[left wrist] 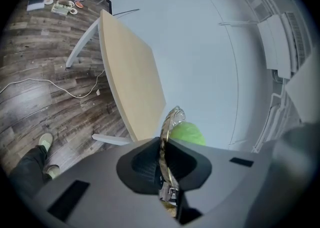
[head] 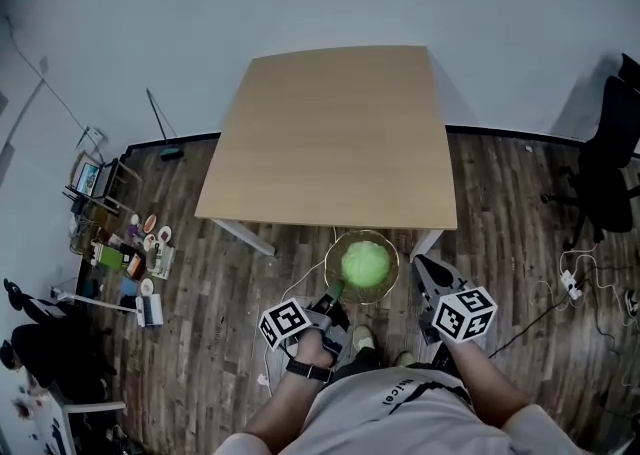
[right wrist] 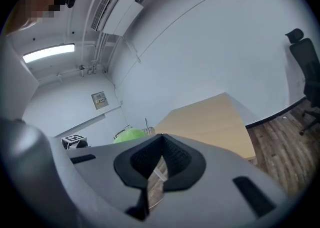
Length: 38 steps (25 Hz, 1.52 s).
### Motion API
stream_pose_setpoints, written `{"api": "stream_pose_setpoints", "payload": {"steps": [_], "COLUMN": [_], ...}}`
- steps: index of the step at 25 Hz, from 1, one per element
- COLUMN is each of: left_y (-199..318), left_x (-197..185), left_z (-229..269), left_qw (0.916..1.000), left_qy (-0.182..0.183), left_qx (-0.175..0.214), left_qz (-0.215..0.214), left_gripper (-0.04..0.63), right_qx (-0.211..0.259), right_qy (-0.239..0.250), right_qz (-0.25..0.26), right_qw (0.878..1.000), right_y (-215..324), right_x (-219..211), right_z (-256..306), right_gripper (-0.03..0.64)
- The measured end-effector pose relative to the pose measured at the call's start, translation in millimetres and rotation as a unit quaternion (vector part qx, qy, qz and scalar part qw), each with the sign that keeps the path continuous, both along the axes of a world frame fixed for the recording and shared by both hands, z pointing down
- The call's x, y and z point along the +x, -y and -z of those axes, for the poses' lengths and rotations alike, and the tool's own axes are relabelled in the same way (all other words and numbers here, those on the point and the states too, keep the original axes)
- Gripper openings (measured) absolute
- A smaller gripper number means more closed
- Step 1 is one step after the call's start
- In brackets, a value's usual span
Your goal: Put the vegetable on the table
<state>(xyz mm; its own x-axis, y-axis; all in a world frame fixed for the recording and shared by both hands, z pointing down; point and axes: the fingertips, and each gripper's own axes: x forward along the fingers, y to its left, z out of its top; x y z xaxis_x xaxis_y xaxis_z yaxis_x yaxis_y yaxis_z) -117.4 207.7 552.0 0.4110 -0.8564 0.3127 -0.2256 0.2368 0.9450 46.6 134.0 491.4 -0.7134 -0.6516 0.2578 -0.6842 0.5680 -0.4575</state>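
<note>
A round green vegetable (head: 365, 263) lies in a wire bowl (head: 331, 255) that hangs over the floor just in front of the wooden table (head: 335, 133). My left gripper (head: 334, 296) is shut on the bowl's near rim. In the left gripper view the rim (left wrist: 173, 117) runs straight between the pads, with the vegetable (left wrist: 188, 133) behind it. My right gripper (head: 426, 271) is off the bowl's right side, shut and holding nothing. In the right gripper view its pads (right wrist: 172, 158) meet, and the vegetable (right wrist: 129, 135) shows to the left.
The table (left wrist: 130, 76) top is bare. A black office chair (head: 610, 163) stands at the right, with cables (head: 575, 283) on the floor near it. Small clutter (head: 130, 253) covers the floor at the left. My shoe (head: 360, 341) is below the bowl.
</note>
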Motion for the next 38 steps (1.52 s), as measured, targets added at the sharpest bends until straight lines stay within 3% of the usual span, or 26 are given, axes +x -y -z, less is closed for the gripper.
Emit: {"api": "stream_pose_setpoints", "payload": {"steps": [8,17,29,38], "left_y": [72.9,147.5,258.6,310.1], "left_x": [-38.9,-40.3,-46.1,-60.5], "left_z": [-11.4,-32.7,-65.7,-107.5], "left_qw": [0.9994,0.9991,0.9997,0.999], "left_qy": [0.011,0.005,0.006,0.014], "left_qx": [-0.001,-0.016,-0.022,-0.041], "left_qz": [-0.032,-0.039,0.003,0.013], "left_gripper": [0.037,0.037,0.041,0.043], "right_qx": [0.002,-0.011,-0.017,-0.049], "right_qy": [-0.018,-0.017,0.006,0.003], "right_qz": [-0.031,-0.03,0.015,0.016], "right_qw": [0.999,0.999,1.0,0.999], "right_y": [45.2,120.6,251.4,293.0], "right_x": [-37.3,-43.8,-54.5,-65.3], "right_z": [-0.3,-15.7,-23.8,-49.4], "right_gripper": [0.014,0.014,0.014,0.014]}}
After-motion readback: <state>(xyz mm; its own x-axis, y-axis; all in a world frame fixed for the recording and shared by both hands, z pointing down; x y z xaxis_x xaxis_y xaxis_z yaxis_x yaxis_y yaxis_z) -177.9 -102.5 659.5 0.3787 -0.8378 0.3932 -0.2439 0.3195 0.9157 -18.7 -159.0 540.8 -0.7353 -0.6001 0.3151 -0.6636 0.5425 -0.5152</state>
